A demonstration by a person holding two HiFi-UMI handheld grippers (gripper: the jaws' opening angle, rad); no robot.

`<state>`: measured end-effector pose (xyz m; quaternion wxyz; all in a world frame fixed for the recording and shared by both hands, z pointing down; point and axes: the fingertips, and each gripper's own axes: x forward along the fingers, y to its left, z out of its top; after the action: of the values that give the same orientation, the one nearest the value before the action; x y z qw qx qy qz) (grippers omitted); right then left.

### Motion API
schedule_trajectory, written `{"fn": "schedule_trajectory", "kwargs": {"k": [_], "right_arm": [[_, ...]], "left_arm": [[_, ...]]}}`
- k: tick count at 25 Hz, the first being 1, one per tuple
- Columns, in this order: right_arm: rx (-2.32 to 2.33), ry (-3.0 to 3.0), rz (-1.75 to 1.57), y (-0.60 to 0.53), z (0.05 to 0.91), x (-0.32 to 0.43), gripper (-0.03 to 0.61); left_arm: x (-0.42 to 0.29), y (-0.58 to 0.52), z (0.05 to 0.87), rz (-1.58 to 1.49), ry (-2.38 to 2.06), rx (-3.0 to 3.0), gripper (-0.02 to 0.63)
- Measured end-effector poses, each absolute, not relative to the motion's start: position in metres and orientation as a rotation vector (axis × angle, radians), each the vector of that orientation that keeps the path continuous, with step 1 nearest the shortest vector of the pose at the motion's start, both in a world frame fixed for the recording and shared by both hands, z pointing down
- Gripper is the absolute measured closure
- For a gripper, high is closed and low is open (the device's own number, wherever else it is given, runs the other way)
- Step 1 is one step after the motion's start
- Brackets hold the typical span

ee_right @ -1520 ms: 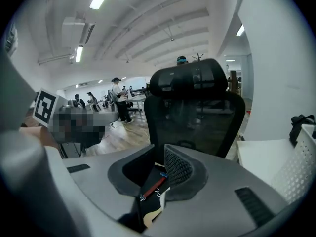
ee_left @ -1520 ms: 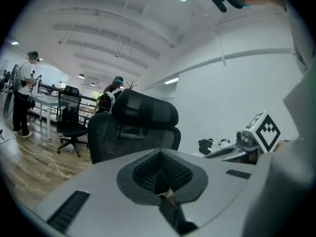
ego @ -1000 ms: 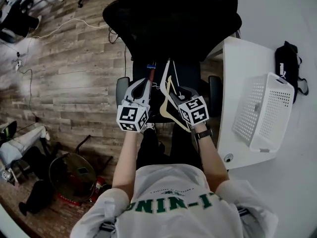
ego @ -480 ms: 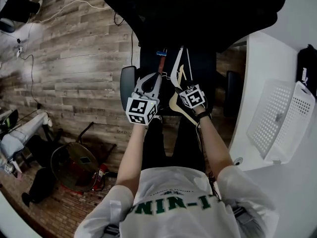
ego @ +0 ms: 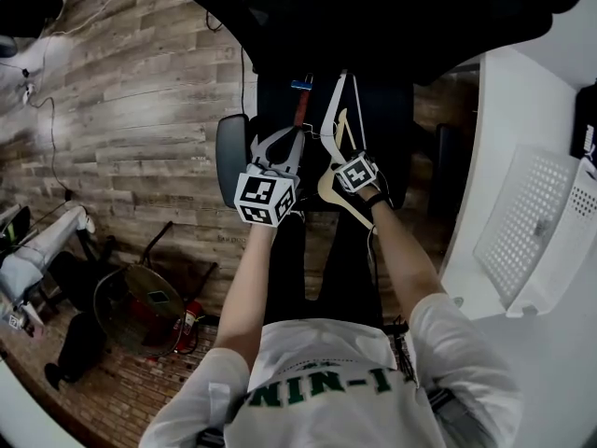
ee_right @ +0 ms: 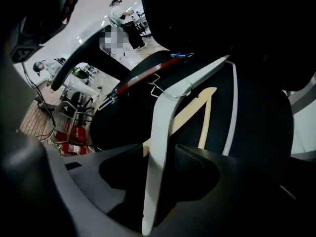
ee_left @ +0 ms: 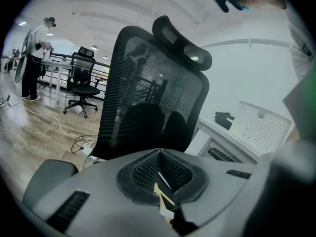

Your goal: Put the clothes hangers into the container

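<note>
Several hangers lie on the black chair seat [ego: 384, 138]: a white hanger [ego: 332, 110], a pale wooden hanger [ego: 326, 190] and a red hanger [ego: 300, 110]. My right gripper [ego: 340, 153] is over them. The white hanger's arm [ee_right: 163, 147] runs up between its jaws, with a dark gap on the left side, so it stands open around it. The wooden hanger [ee_right: 198, 107] and red hanger [ee_right: 143, 78] lie beyond. My left gripper [ego: 293, 134] hovers beside the red hanger, its tips [ee_left: 159, 154] meeting, shut. The white perforated basket [ego: 536, 231] stands on the table at the right.
The chair's tall mesh back [ee_left: 153, 88] rises ahead and its armrest [ego: 231, 147] flanks the left gripper. The white table [ego: 504, 91] carries a black bag [ego: 588, 129]. Cables, a black stool and red canisters [ego: 149, 315] lie on the wood floor. A person [ee_left: 37, 58] stands far off.
Both grippers have reached further forward over the chair seat, with the hangers still at the right gripper. The basket has slid toward the view's right edge.
</note>
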<state>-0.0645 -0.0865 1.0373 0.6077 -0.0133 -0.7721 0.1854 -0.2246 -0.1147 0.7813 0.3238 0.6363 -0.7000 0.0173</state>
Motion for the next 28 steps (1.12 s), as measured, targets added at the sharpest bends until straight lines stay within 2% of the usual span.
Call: {"fn": "schedule_trajectory", "kwargs": {"k": [2,3,14,28], "right_arm": [[-0.002,-1.771,0.448,-0.086,1.041,-0.060,0.440],[0.019,-1.762,0.475,-0.086,1.039,-0.059,0.445],[0.162,-1.709,0.383,-0.083,0.974,-0.029,0.451],[0.253,-1.814,0.461,-0.064,0.852,-0.020,0.451]], "left_arm": [[-0.221,-0.112,0.784,0.041,-1.834,1.662,0.604],[-0.220,-0.112,0.784,0.040,-1.833,1.661,0.604],[-0.209,-0.093,0.754,0.018,-1.832,1.676,0.604],[-0.202,-0.066,0.683,0.020,-1.825,1.749,0.604]]}}
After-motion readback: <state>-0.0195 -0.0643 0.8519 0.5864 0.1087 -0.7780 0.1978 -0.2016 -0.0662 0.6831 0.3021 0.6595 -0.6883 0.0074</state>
